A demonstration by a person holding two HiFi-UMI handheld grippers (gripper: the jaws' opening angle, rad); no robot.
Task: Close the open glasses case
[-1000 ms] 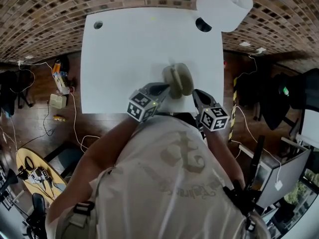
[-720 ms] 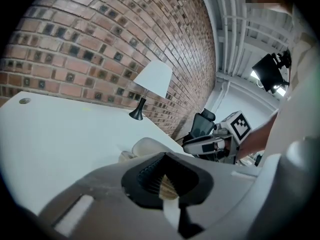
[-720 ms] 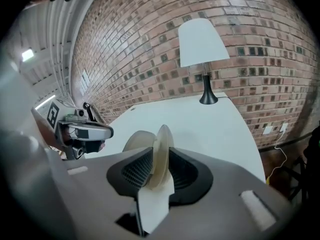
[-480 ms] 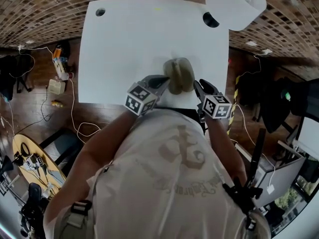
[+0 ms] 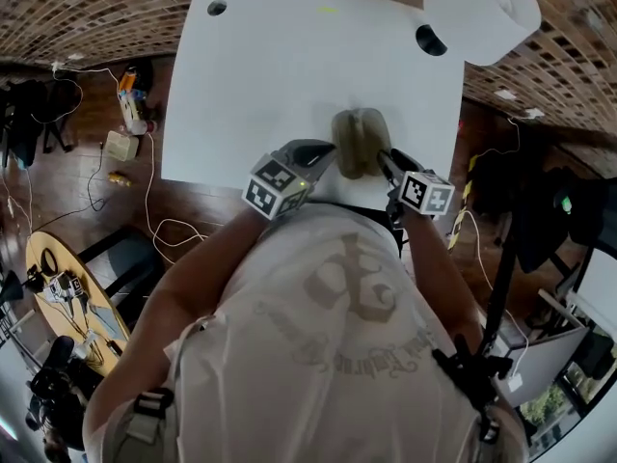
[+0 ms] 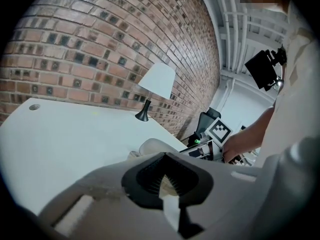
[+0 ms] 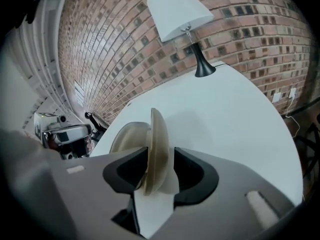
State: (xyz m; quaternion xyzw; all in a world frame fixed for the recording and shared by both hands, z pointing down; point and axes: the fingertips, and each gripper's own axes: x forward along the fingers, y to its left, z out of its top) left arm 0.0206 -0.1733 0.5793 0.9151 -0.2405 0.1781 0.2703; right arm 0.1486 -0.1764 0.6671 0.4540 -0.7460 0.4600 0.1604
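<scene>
An olive-beige glasses case (image 5: pixel 359 141) lies open near the front edge of the white table (image 5: pixel 280 75). In the right gripper view its lid (image 7: pixel 158 139) stands up on edge beside the rounded base (image 7: pixel 126 136). My right gripper (image 5: pixel 386 160) is at the case's right side. Its jaws are opening, the lid's edge stands between them (image 7: pixel 160 171), and a gap shows on the right side. My left gripper (image 5: pixel 328 152) is at the case's left end. Its pads (image 6: pixel 167 181) are nearly together on a thin beige edge of the case (image 6: pixel 156 146).
A white-shaded lamp (image 5: pixel 482 13) on a black stem stands at the table's far right corner, also seen as the lamp (image 7: pixel 177 9). A brick wall runs behind the table. Cables and small items lie on the wooden floor (image 5: pixel 125 143) to the left.
My right gripper has come in toward the case's right side and its jaws now stand apart around the lid. The left gripper has stayed at the case's left end.
</scene>
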